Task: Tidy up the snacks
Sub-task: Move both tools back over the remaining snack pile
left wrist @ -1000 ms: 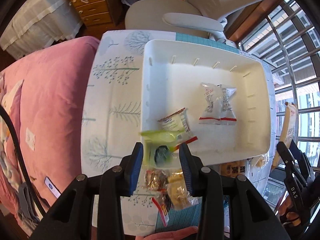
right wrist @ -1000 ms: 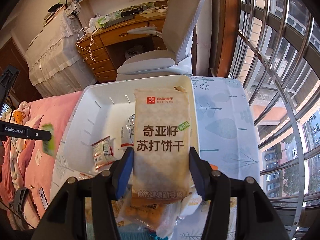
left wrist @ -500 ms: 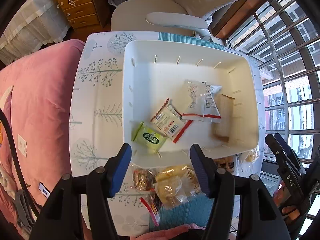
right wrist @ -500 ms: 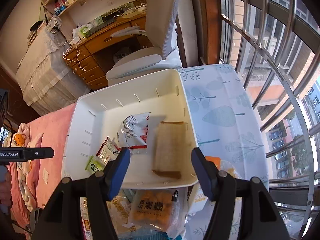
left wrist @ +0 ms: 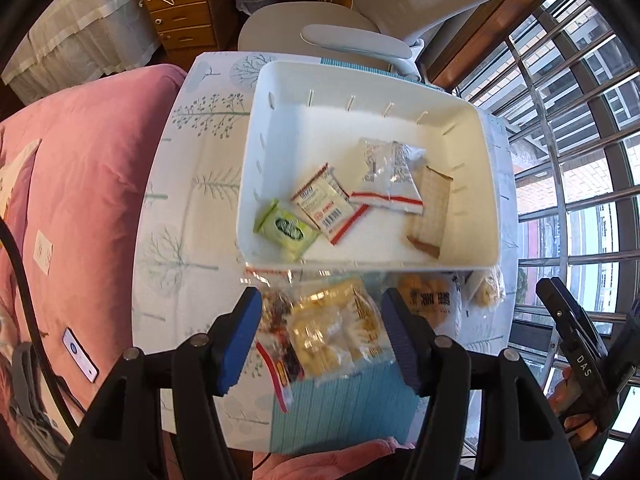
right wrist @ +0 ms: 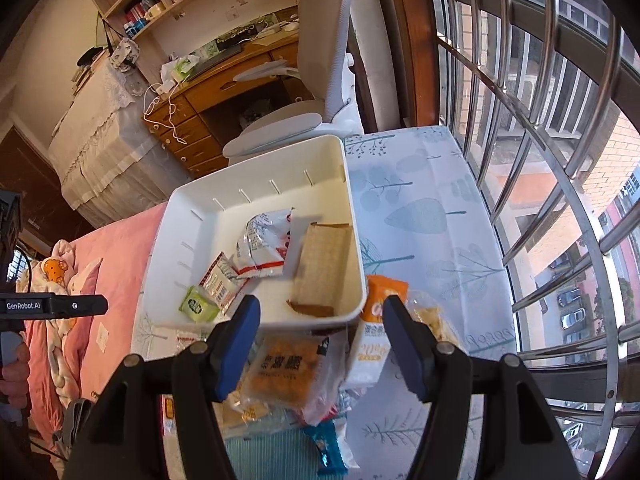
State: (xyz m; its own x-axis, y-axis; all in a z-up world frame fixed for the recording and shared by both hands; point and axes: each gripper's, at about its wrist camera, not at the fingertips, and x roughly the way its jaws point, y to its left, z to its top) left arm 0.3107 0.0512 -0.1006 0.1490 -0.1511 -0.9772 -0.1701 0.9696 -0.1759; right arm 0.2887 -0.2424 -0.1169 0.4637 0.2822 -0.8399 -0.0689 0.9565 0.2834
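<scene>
While the left gripper (left wrist: 322,334) hangs spread wide and empty, a yellow bag (left wrist: 334,330) lies between its fingers on the table (left wrist: 192,208), just near of the bin (left wrist: 490,184). Bin holds green pack (left wrist: 285,229) near-left, red-trim sachet (left wrist: 326,200), clear bag (left wrist: 390,174), brown pack (left wrist: 430,210) right.

Right view: right gripper (right wrist: 320,342) also spread, gripping nothing, over an orange snack bag (right wrist: 286,372) near of the bin (right wrist: 356,248). Orange-white pack (right wrist: 376,332) just right. Brown pack (right wrist: 322,262) lies by the bin's right wall.

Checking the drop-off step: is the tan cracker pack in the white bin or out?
In. The tan cracker pack lies flat on the white bin's floor against its right wall, clear of both open grippers.
</scene>
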